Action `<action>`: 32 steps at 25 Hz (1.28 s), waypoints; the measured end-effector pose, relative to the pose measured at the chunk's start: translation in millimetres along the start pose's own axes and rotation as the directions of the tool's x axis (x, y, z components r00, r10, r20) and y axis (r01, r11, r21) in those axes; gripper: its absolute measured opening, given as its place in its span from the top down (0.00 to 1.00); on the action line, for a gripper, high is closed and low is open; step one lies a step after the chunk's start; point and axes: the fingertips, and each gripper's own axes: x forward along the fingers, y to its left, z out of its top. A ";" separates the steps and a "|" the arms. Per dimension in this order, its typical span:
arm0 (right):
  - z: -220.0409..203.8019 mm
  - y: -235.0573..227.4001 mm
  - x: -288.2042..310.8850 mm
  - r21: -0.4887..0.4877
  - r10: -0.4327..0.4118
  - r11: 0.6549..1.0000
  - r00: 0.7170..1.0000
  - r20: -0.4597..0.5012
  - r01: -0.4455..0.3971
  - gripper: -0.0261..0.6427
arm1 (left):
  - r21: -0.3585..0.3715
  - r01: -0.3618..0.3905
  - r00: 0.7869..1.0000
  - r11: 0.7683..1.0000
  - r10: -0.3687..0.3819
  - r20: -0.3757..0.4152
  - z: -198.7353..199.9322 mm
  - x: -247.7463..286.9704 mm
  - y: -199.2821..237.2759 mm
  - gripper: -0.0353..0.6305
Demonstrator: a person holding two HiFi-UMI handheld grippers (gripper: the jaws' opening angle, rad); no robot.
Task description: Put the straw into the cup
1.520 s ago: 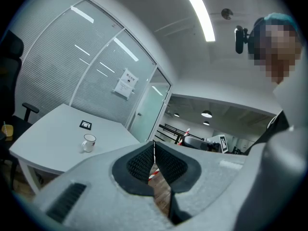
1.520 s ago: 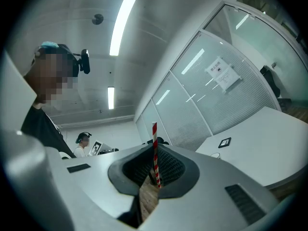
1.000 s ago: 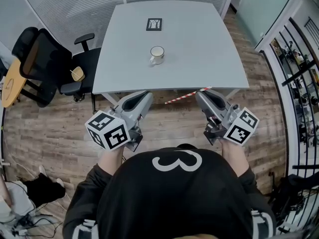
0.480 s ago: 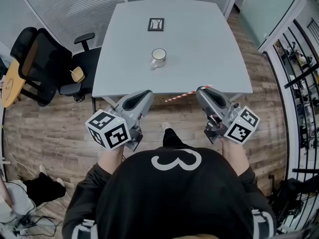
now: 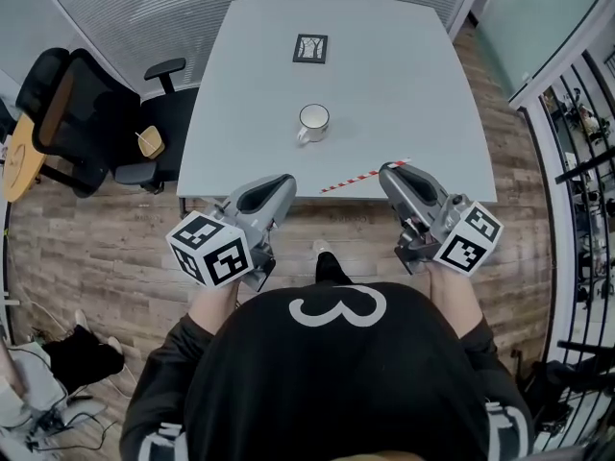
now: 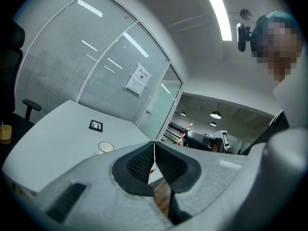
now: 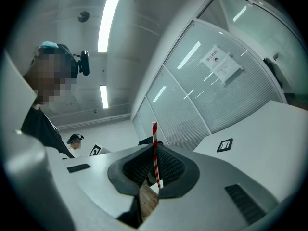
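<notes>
We hold the red-and-white straw clenched in our right hand-held gripper; it juts toward 8 o'clock over the near edge of the tabletop. The white cup stands upright at 11 o'clock from the straw, apart from it. Our left hand-held gripper, at 7 o'clock from the cup, is pressed closed on nothing.

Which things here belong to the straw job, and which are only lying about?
Job: striped straw, clamped in the right tool; white cup on the table.
Lying about: small card on the table; black office chair; left tool, shut and empty.
</notes>
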 end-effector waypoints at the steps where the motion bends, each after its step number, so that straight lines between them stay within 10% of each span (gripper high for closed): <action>1: -1.5 -1.3 -0.4 0.000 0.003 1.000 1.000 0.000 -0.003 0.92 | -0.002 -0.003 1.000 1.000 0.003 0.001 -3.2 0.7 1.1 0.92; 32: 29.1 -96.4 95.1 -0.031 0.058 0.998 0.998 -0.020 -0.059 0.92 | -0.098 -0.081 0.996 0.992 0.077 -0.038 -5.0 59.2 96.1 0.92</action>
